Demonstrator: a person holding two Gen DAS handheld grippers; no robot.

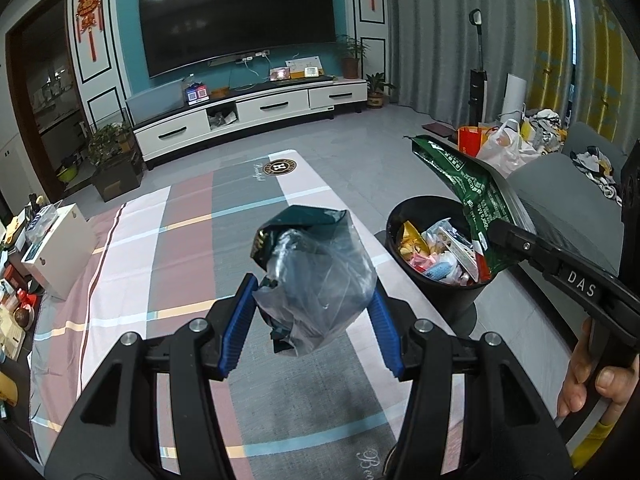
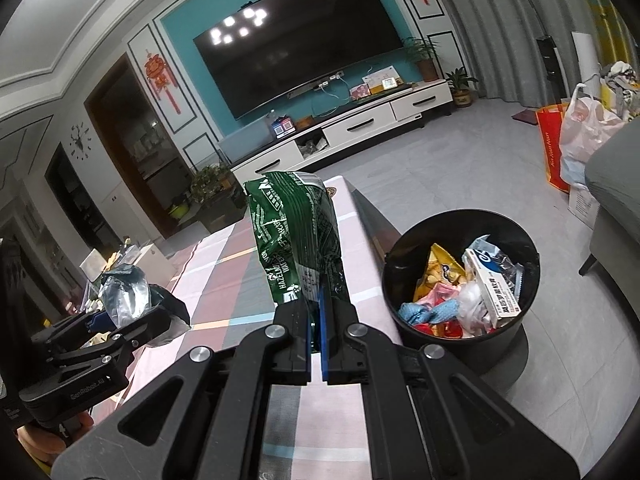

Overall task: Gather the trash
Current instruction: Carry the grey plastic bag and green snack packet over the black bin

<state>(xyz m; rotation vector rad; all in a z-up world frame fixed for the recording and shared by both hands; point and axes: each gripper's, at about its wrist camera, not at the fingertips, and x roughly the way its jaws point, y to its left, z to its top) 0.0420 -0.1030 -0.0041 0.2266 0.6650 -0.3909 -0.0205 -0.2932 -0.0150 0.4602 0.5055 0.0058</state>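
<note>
My left gripper [image 1: 310, 300] is shut on a crumpled wad of clear plastic and dark green wrapper [image 1: 316, 280], held above the checked tablecloth [image 1: 180, 260]. The same wad [image 2: 128, 292] shows at the left of the right wrist view, in the left gripper [image 2: 120, 320]. My right gripper [image 2: 318, 304] is shut on the bottom edge of a green hazelnut wafer bag [image 2: 296, 232], which stands upright over the table edge. In the left wrist view this bag [image 1: 464, 184] hangs over the black trash bin [image 1: 404, 220]. The bin [image 2: 516, 316] stands on the floor, partly filled with wrappers and a small white box.
A grey sofa [image 1: 560, 200] stands right of the bin. An orange bag [image 2: 554, 148] and a white plastic bag [image 2: 584, 132] sit on the floor beyond. A white box [image 1: 60, 248] and clutter lie at the table's left edge. A TV cabinet [image 1: 256, 110] lines the far wall.
</note>
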